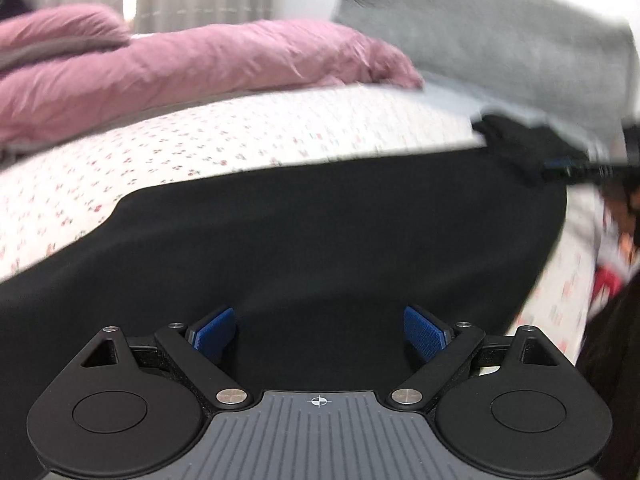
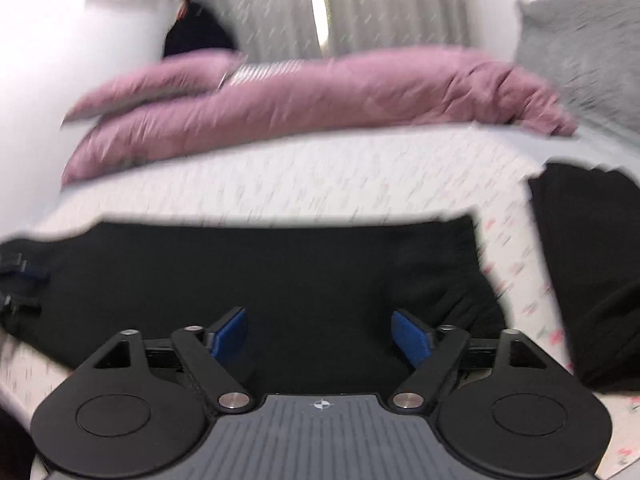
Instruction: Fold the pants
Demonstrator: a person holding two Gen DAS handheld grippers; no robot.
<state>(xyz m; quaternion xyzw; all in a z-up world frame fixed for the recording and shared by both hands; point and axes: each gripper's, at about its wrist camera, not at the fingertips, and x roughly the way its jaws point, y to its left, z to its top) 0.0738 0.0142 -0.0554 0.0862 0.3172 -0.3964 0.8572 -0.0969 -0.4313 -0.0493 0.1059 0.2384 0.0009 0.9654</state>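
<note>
Floral bed (image 1: 240, 136) fills the left view, blurred; black pants (image 1: 320, 240) lie flat under the wide-open, empty left claw (image 1: 320, 334). From the right view, smeared, pants (image 2: 280, 272) sit beneath the right claw (image 2: 320, 336), agape and empty; dark cloth (image 2: 592, 264) is cut off rightward.

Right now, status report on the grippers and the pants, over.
Left gripper open, nothing held. Right gripper open, nothing held. Black pants flat on the bed. Pink duvet behind, not in the way.
</note>
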